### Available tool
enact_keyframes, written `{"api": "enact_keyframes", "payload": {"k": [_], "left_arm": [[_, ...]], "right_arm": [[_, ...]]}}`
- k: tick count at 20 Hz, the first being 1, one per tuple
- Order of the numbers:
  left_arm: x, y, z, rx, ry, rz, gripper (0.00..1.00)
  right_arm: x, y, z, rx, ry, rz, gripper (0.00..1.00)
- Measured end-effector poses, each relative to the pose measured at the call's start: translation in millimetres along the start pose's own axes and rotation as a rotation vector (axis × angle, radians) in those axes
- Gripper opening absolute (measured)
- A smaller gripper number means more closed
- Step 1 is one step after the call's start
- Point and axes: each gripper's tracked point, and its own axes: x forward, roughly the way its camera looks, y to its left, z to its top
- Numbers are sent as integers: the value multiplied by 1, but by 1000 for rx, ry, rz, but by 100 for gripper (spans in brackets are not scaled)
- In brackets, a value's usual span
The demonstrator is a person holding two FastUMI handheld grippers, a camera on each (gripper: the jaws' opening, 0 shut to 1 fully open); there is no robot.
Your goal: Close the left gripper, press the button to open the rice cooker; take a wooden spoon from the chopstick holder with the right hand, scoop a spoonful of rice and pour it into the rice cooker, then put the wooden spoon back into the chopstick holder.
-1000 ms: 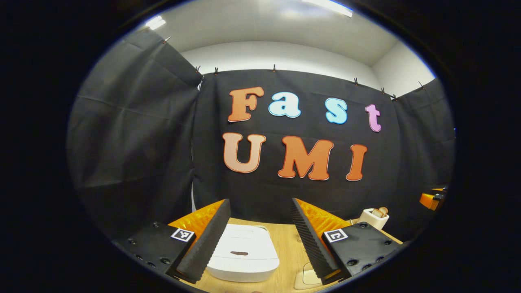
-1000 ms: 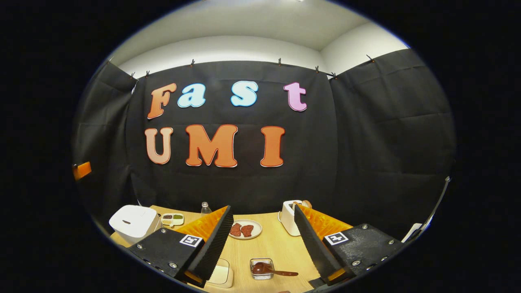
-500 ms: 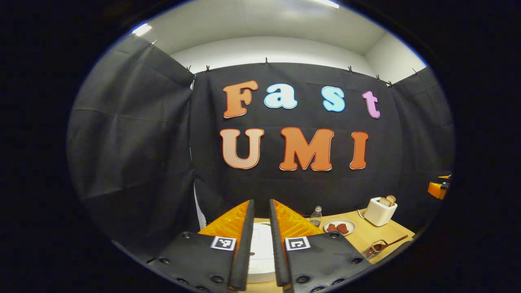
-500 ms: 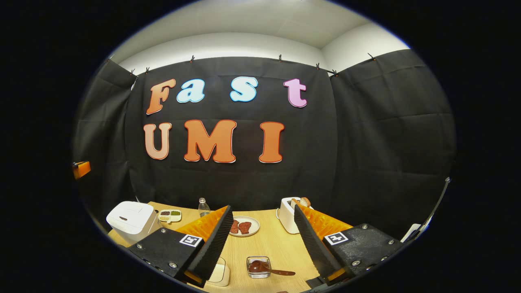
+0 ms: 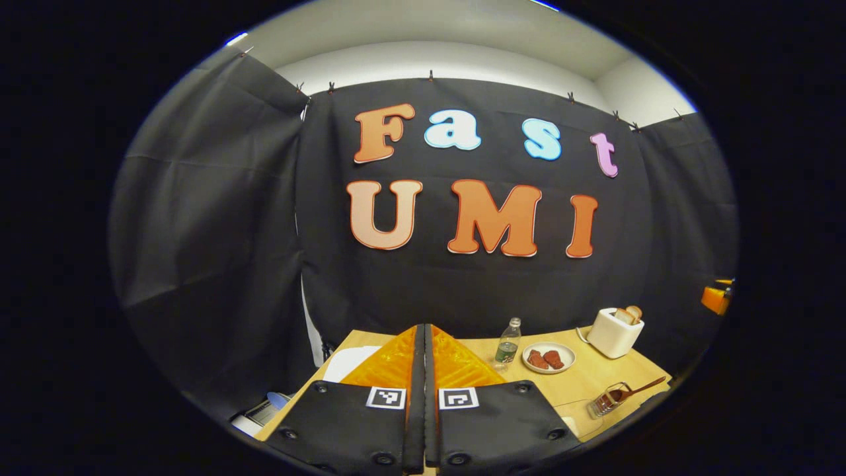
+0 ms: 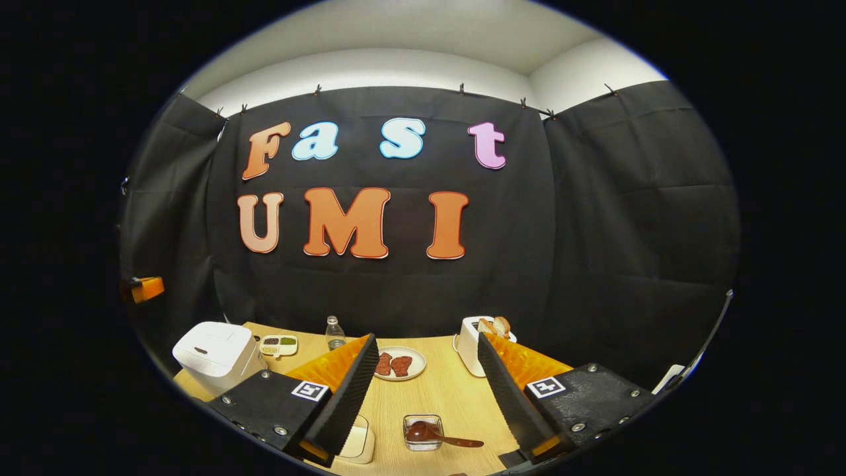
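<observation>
At nine o'clock on the worktop (image 6: 436, 390) sits the rice cooker (image 6: 215, 354), rigid and likely heavy, lid down. Wooden spoon (image 6: 439, 437), light, stiff, lies in its clear holder (image 6: 423, 433) at six; take the handle. Left tongs (image 5: 423, 396) pressed together, empty; right tongs (image 6: 428, 403) spread wide.

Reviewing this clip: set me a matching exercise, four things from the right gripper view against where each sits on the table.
Things:
1. rice cooker
2. toaster
3. plate
4. wooden spoon

Places:
A. nearest, resting in a small clear container
B. far left end of the table
C. middle, holding two reddish pieces
D. right of the plate, bread in its slots

Pairs: 1-B, 2-D, 3-C, 4-A
</observation>
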Motion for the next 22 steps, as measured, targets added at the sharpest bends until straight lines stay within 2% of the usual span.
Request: {"api": "enact_keyframes", "payload": {"k": [6, 9, 11, 17, 22], "left_arm": [[47, 20, -70, 20, 152, 16, 5], [59, 36, -113, 26, 234, 48, 5], [63, 38, -131, 9, 277, 41, 5], [71, 44, -164, -65, 365, 35, 5], [73, 45, -173, -62, 395, 39, 5]], "right_arm": [[6, -12, -12, -22, 28, -34, 93], [5, -14, -19, -28, 50, -42, 93], [5, -16, -21, -28, 56, -47, 93], [4, -20, -28, -30, 73, -52, 93], [2, -25, -34, -30, 90, -61, 93]]}}
